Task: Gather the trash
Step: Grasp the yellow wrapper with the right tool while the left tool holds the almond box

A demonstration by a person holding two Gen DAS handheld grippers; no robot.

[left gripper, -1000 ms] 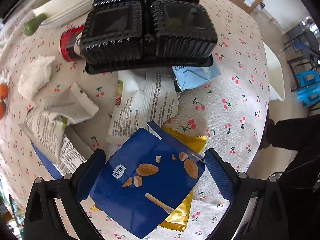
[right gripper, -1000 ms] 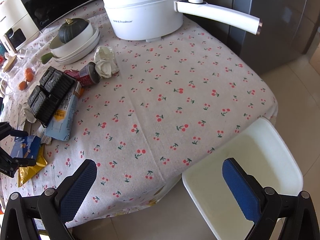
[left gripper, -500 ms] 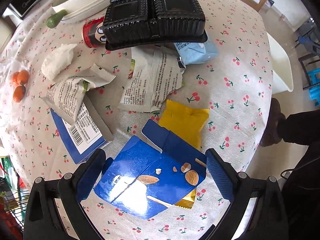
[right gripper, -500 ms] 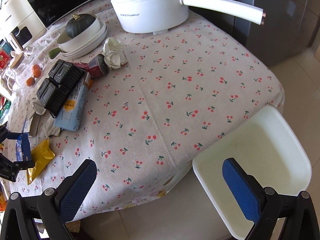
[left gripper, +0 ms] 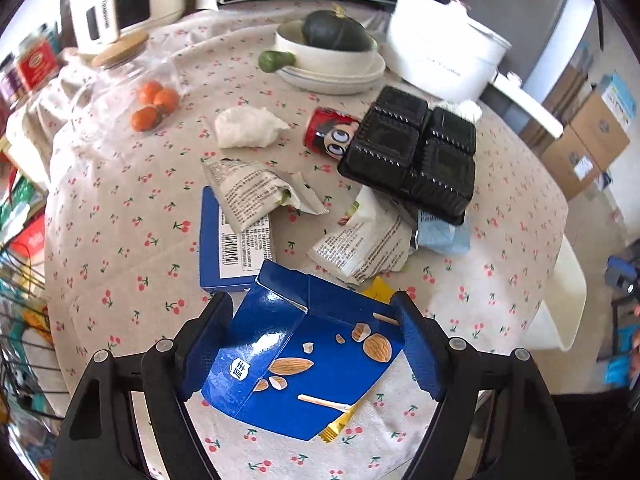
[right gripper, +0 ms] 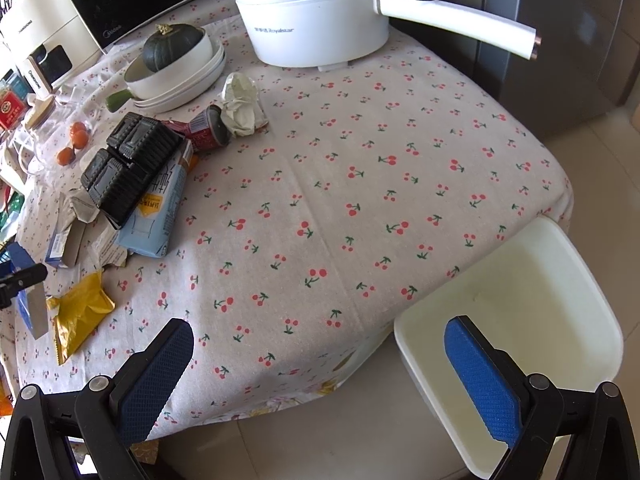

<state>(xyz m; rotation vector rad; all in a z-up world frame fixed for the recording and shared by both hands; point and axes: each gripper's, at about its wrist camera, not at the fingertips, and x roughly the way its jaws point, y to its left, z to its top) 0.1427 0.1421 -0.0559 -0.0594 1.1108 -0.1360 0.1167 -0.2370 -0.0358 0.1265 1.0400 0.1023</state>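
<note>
Blue box [left gripper: 304, 356] gripped by just-closed left gripper [left gripper: 316, 344] jaws.

Cherry-print tablecloth [right gripper: 360, 184], tiled floor [right gripper: 600, 152], cardboard boxes [left gripper: 588, 140].

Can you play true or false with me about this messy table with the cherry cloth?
1. The left gripper has the blue almond box between its pads. True.
2. The right gripper holds a tissue. False: it is open and holds nothing.
3. A dark green squash sits in a white bowl. True.
4. The black tray is on the floor. False: it is on the table, over some wrappers.
</note>
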